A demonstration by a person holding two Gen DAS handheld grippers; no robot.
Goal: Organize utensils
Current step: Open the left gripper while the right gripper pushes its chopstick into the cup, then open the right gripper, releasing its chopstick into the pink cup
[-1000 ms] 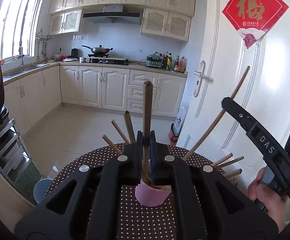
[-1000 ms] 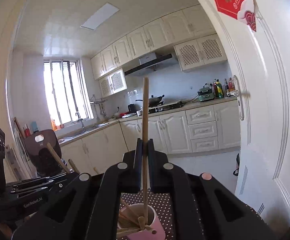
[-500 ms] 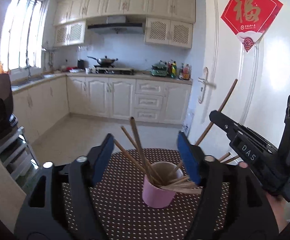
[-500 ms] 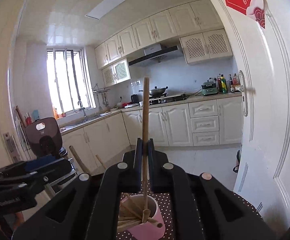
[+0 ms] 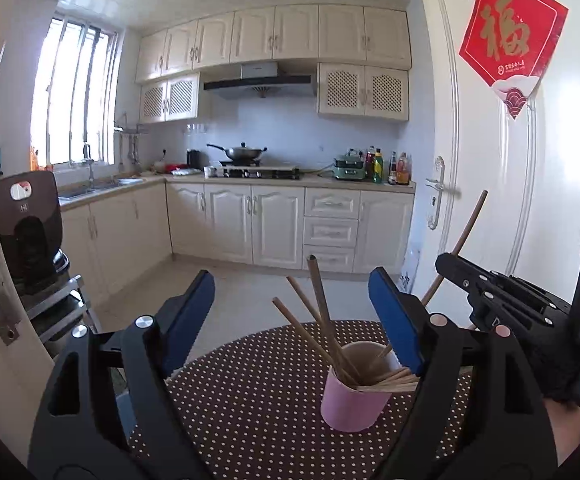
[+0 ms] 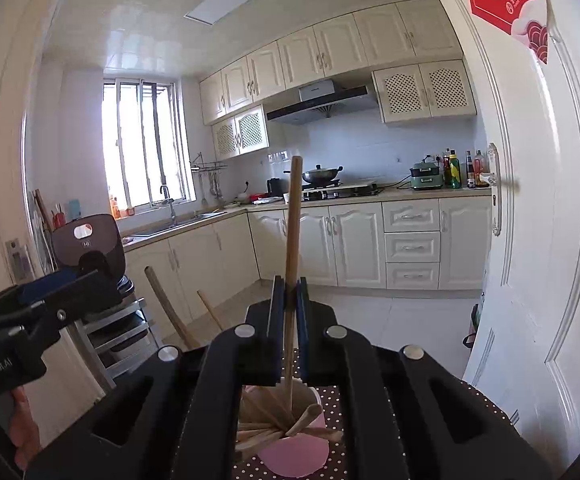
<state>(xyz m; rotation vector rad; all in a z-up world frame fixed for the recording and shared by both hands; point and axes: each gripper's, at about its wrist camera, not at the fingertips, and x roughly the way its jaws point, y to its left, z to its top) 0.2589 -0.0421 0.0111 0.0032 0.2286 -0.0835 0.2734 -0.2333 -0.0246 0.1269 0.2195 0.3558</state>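
Most of the sorting looks done: the pink cup [image 5: 353, 394] stands on the dotted round table [image 5: 249, 400], toward its right side and back from the near edge, and it already carries a bundle of wooden chopsticks [image 5: 322, 320] that fan out over its rim, some upright and leaning left, several lying nearly flat across the mouth toward the right; one chopstick [image 6: 292, 264] remains in hand, pinched between the closed jaws of the right gripper [image 6: 288, 300] and standing almost vertical, its lower tip already inside the cup's mouth among the others; what is left, by my judgement, is to release it and let it settle; whether any loose utensils lie elsewhere on the table cannot be told, since the gripper bodies hide much of the top.

The left gripper [image 5: 302, 312] is spread wide and holds nothing, its blue pads standing to either side of the cup, above it and not touching; the far edge of the table curves close behind the cup, and the white door [image 5: 530, 200] rises just beside the table's right edge, so room is tight on that side; the open kitchen floor beyond the far edge gives free room to draw back and up; the fanned sticks are the nearest thing to snag.
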